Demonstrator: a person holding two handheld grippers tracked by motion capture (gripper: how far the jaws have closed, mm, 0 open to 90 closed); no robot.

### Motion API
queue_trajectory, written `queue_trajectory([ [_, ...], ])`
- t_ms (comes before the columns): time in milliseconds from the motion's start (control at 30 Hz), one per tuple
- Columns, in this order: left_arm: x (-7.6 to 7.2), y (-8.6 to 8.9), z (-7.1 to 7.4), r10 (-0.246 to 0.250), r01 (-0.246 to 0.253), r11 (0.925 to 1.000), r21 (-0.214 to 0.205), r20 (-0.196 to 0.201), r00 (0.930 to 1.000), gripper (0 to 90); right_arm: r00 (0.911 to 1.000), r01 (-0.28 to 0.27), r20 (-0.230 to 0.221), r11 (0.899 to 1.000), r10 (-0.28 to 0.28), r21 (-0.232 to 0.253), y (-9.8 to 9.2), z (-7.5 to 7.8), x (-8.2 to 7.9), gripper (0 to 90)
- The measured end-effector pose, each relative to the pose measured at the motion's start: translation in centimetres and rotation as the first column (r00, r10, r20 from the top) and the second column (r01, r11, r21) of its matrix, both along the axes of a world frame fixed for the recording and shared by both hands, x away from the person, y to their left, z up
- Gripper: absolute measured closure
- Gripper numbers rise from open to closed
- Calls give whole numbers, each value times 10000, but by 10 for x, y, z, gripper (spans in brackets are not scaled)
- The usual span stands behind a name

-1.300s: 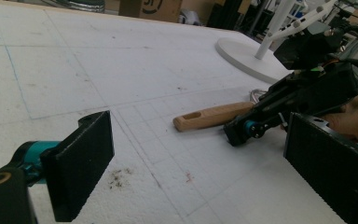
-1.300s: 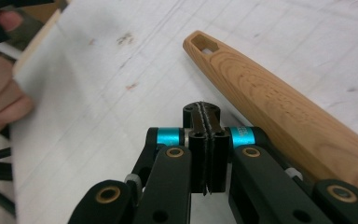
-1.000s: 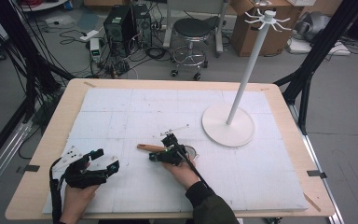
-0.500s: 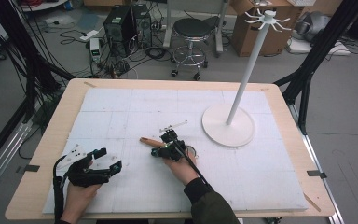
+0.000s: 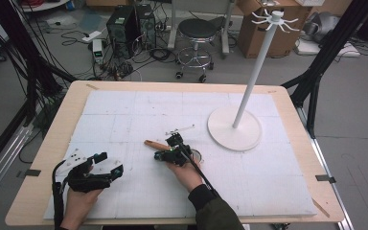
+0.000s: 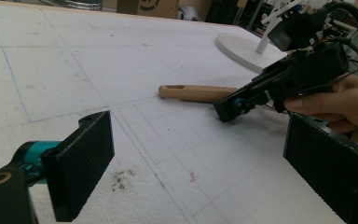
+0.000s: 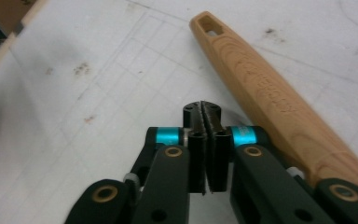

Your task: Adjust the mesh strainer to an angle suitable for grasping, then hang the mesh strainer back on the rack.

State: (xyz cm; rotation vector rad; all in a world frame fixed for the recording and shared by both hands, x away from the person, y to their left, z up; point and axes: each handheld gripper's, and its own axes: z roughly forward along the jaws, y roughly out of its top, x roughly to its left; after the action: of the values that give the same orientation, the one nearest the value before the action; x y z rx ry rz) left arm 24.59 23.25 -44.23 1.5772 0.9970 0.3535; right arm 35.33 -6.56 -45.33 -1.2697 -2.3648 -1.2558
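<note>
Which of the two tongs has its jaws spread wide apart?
The left tongs, held empty; the right tongs, beside the wooden handle, have jaws nearly together.

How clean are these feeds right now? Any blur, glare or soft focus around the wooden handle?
High view: even light, mild softness, no glare; the wooden handle is small. Left gripper view: the near pads are slightly soft, the handle fairly sharp, the white stand base bright. Right gripper view: the handle's grain is crisp mid-frame, the right hand-held gripper looms dark and close, and the far corners blur.
</note>
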Motion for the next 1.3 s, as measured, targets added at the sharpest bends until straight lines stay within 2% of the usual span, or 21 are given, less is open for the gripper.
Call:
queue_trajectory([
  [33, 0, 0, 0, 13, -13, 10000, -1, 4, 10000, 92, 9998, -159, -125, 9987, 165, 485, -2, 2, -2, 708],
  [133, 0, 1, 0, 12, -12, 10000, 16, -20, 10000, 92, 9993, -354, 119, 9967, 346, 726, -3, 7, -6, 710],
  [233, -1, 0, 0, 39, -39, 10000, 34, 5, 10000, 92, 9989, -415, 264, 9939, 390, 1022, -8, 14, -7, 629],
  [400, -1, 2, 0, 73, -73, 10000, -9, -27, 10000, 92, 9988, -222, 456, 9928, 170, 1175, -23, 23, -5, 522],
  [567, -2, 1, 0, 57, -57, 10000, -21, -12, 10000, 92, 9990, -119, 443, 9912, 61, 1319, -37, 28, -3, 509],
  [733, -2, 0, 1, 42, -42, 10000, 1, -1, 10000, 92, 9983, 59, 564, 9939, -121, 1098, -49, 29, 1, 503],
  [900, -2, -1, 1, 11, -11, 10000, -30, -43, 10000, 92, 9978, 341, 524, 9919, -408, 1225, -57, 28, 8, 504],
  [1133, -2, -2, 0, -7, 7, 10000, -19, -38, 10000, 92, 9985, 349, 390, 9965, -379, 755, -62, 19, 17, 507],
  [1300, -2, -2, 0, 15, -16, 10000, -68, -48, 10000, 92, 9995, 145, 295, 9997, -150, 190, -58, 12, 20, 511],
])
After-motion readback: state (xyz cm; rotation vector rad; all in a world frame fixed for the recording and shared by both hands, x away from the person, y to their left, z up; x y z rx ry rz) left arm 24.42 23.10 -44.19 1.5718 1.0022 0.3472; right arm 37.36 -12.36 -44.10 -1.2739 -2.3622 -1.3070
